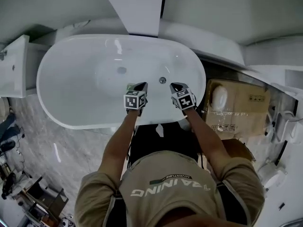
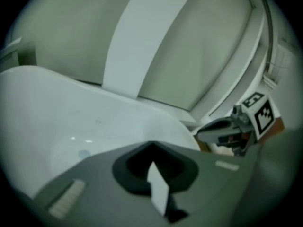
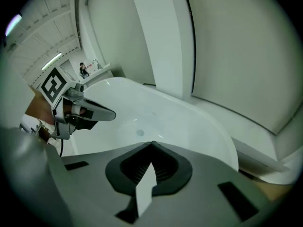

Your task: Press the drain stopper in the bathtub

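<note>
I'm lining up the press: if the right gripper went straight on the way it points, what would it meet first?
The right gripper would probably meet the bathtub floor close beside the drain stopper; nothing stands between, though depth is unclear.

We're seeing a khaki short-sleeved T-shirt (image 1: pixel 142 178) with white block lettering across the back, dark panels at the sides. We're logging the left gripper (image 1: pixel 140 85) and right gripper (image 1: pixel 176 86) as grey-bodied, dark at the tips, each carrying a white cube (image 1: pixel 134 100) with black square markers.
</note>
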`<state>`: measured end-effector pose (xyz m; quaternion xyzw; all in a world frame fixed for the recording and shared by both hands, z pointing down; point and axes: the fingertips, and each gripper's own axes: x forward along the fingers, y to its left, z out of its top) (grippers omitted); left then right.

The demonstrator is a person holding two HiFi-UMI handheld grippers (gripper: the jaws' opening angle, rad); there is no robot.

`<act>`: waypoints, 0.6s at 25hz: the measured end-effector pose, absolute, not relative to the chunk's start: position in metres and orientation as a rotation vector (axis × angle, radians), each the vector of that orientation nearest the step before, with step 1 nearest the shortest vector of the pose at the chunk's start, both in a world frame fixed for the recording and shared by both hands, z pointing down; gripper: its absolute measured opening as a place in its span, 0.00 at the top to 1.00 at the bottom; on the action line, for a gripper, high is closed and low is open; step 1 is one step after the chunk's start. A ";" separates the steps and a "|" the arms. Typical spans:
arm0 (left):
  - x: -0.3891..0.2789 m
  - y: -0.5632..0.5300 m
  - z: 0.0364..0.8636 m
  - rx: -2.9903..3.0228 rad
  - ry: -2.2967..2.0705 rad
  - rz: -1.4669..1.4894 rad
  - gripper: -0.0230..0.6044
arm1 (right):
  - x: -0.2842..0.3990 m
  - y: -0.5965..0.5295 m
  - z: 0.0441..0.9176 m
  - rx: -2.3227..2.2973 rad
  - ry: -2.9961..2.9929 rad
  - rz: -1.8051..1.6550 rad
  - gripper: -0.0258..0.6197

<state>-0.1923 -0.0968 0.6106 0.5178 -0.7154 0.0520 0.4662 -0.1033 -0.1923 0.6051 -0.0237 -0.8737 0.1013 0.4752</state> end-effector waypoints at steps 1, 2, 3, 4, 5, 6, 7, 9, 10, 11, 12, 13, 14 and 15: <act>-0.194 -0.096 0.594 1.278 -1.778 0.123 0.96 | -0.108 -0.192 0.589 -0.050 -2.161 0.252 0.95; -0.195 -0.096 0.579 1.285 -1.798 0.117 0.96 | -0.112 -0.191 0.573 -0.042 -2.184 0.256 0.95; -0.196 -0.097 0.564 1.294 -1.814 0.108 0.96 | -0.116 -0.191 0.558 -0.035 -2.207 0.259 0.95; -0.197 -0.098 0.550 1.306 -1.828 0.099 0.96 | -0.121 -0.191 0.543 -0.028 -2.231 0.259 0.95; -0.197 -0.100 0.536 1.322 -1.841 0.091 0.96 | -0.126 -0.192 0.528 -0.021 -2.257 0.258 0.95; -0.198 -0.101 0.522 1.341 -1.852 0.083 0.96 | -0.130 -0.193 0.512 -0.012 -2.284 0.257 0.95; -0.197 -0.102 0.508 1.363 -1.859 0.078 0.96 | -0.133 -0.194 0.497 -0.003 -2.309 0.254 0.95; -0.194 -0.103 0.479 1.405 -1.872 0.075 0.96 | -0.134 -0.192 0.468 0.014 -2.350 0.244 0.95; -0.194 -0.103 0.464 1.425 -1.882 0.075 0.96 | -0.133 -0.191 0.454 0.020 -2.370 0.242 0.95; -0.195 -0.104 0.449 1.445 -1.895 0.076 0.96 | -0.132 -0.189 0.439 0.025 -2.391 0.244 0.95; -0.197 -0.107 0.434 1.468 -1.909 0.076 0.96 | -0.132 -0.188 0.424 0.030 -2.415 0.246 0.95; -0.202 -0.110 0.418 1.492 -1.926 0.074 0.96 | -0.133 -0.188 0.409 0.033 -2.445 0.246 0.95; -0.208 -0.115 0.402 1.518 -1.946 0.071 0.96 | -0.136 -0.189 0.393 0.034 -2.478 0.244 0.95; -0.214 -0.120 0.386 1.541 -1.967 0.065 0.96 | -0.138 -0.190 0.376 0.030 -2.513 0.244 0.95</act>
